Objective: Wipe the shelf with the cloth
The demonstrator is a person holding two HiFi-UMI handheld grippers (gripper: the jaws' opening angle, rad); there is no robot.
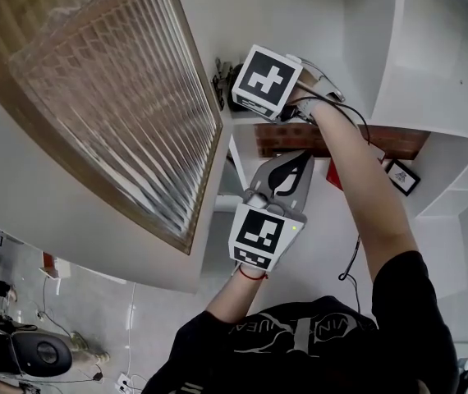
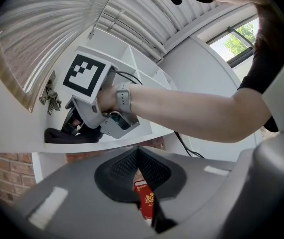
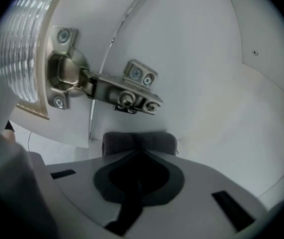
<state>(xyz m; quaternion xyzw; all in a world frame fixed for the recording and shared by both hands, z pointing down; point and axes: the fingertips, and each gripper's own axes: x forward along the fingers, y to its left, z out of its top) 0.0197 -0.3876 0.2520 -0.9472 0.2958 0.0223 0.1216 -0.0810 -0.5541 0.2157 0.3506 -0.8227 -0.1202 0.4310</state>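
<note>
Wiping step judged under way. Cloth [image 3: 139,142] pinched in closed right gripper [image 3: 141,154] and pressed on shelf [image 2: 148,133] just below hinge [image 3: 104,91]. Left gripper [image 2: 137,152] closed on nothing, held lower, well below hinge. Next move judged: cloth to be dragged along shelf away from hinge, flat contact needed.

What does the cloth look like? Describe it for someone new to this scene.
Find the white shelving unit with the open ribbed-glass door. On the shelf beside the metal hinge, the right claw pinches the cloth: a dark grey wad, the only soft dark thing there.
</note>
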